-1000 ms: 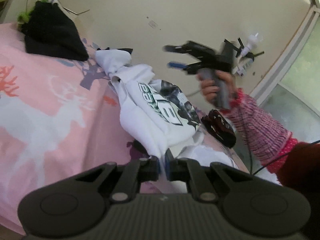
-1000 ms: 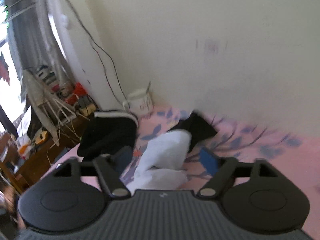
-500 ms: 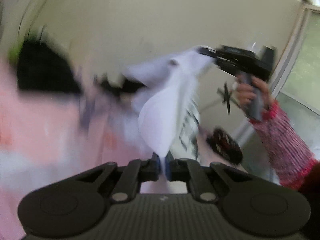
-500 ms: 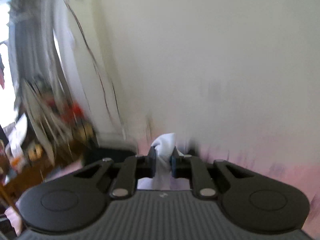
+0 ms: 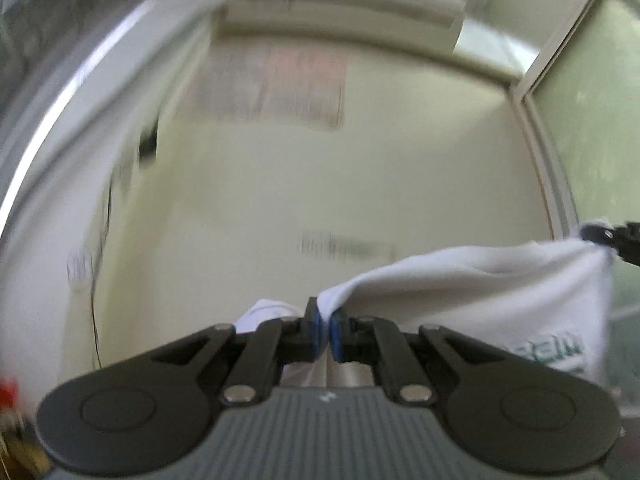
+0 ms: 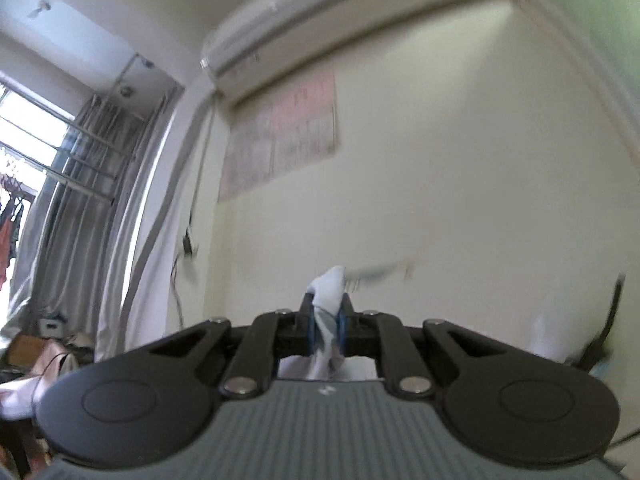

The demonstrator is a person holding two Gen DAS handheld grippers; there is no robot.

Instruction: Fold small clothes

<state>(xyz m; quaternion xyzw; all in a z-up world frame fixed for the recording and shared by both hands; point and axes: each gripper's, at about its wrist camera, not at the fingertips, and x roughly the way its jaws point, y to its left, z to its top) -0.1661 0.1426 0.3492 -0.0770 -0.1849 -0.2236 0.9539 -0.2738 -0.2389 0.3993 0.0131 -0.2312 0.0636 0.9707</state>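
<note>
White shirt (image 5: 480,292) now lifted off the bed, stretched between both clamped hand-held grippers (image 5: 325,336) (image 6: 325,330).

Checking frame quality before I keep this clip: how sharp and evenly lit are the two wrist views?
Left wrist view: the wall poster is smeared by motion blur, while the left gripper and white shirt stay fairly sharp. Right wrist view: the background is sharper, the window is blown out, and the right edge is smeared; fisheye bending in both.

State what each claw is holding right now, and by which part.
Both hold the same white printed shirt. The left claw pinches one end of its stretched upper edge; the right claw grips a bunched bit at the other end.
</note>
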